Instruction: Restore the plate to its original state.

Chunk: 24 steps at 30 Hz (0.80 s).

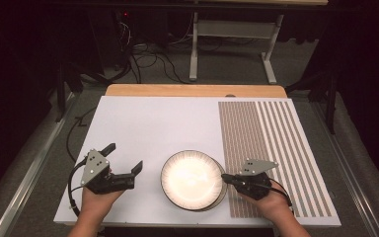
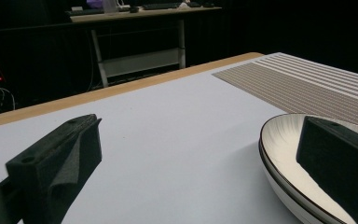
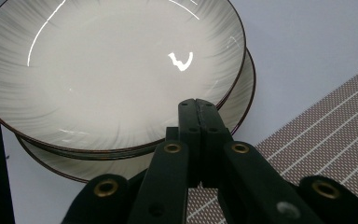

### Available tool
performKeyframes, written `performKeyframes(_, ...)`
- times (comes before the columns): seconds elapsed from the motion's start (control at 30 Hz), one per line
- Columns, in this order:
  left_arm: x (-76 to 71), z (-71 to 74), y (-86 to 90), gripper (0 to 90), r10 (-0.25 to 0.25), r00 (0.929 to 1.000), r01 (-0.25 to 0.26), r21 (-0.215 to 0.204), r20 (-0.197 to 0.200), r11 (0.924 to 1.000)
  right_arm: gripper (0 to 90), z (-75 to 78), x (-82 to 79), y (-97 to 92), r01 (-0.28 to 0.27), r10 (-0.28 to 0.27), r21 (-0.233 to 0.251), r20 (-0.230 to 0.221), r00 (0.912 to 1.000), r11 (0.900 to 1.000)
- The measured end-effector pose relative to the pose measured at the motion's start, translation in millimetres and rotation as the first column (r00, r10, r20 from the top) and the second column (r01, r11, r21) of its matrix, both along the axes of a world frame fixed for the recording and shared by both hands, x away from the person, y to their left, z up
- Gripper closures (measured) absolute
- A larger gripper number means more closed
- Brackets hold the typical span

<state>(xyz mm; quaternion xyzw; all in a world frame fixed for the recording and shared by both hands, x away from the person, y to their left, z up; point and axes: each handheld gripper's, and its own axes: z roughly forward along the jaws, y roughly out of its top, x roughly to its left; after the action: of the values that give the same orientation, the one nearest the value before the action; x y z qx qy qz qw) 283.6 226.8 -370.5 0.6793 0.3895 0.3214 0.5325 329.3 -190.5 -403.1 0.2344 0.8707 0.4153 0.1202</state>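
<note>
Two stacked plates [image 1: 191, 179] are seen on the near middle of the white surface [image 1: 148, 128]. The left hand-held gripper [image 1: 124, 159] is held open just left of them. The right hand-held gripper [image 1: 224, 176] is closed at their right rim, its tips touching the edge; whether the rim is pinched cannot be told.

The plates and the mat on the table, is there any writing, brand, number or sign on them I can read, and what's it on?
None: no readable text anywhere.
Top plate: faint grey streaks and a dark rim line, no lettering.
Striped mat: woven stripes, no label.
Left gripper and right gripper: no markings to read.
</note>
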Motion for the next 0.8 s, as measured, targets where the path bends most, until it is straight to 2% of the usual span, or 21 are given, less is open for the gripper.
performKeyframes(0.63,0.8,-1.7,-2.2,0.7,-0.009,0.9999,0.009,0.007,-0.007,0.9999,90.0,3.6,0.1,-13.9,0.037,-0.037,0.029,-0.006,0.9993,0.9989)
performKeyframes(0.8,1.3,-2.8,-3.1,0.7,-0.015,0.9998,0.015,0.009,-0.015,0.9998,90.0,6.7,-2.0,-18.0,0.069,-0.07,0.037,0.004,0.9976,0.9969)
